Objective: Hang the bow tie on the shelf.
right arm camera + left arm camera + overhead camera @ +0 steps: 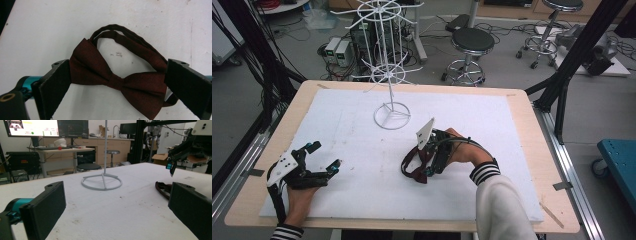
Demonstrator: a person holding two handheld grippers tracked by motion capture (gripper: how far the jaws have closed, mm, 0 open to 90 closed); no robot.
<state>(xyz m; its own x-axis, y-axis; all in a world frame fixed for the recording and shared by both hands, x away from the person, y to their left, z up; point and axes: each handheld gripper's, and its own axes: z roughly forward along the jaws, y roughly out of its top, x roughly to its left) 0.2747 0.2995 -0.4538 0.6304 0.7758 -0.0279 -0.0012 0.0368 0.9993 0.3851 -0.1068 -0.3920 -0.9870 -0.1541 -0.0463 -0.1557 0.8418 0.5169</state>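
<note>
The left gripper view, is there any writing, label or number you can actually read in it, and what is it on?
No text can be read.
Left monitor: coloured bars and small lines on its screen, too small and blurred to read.
Dark monitor beside it: faint lines, unreadable.
Black box under the desk: an orange-red label, too blurred to read.
Cardboard box: no markings that can be made out.

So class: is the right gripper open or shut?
Open. The right gripper's jaws stand wide apart, either side of the bow tie lying flat on the table.

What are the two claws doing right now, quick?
Left claw: open, empty, resting on the white foam mat.
Right claw: open, jaws on either side of the dark red satin bow tie, not clamped.
</note>
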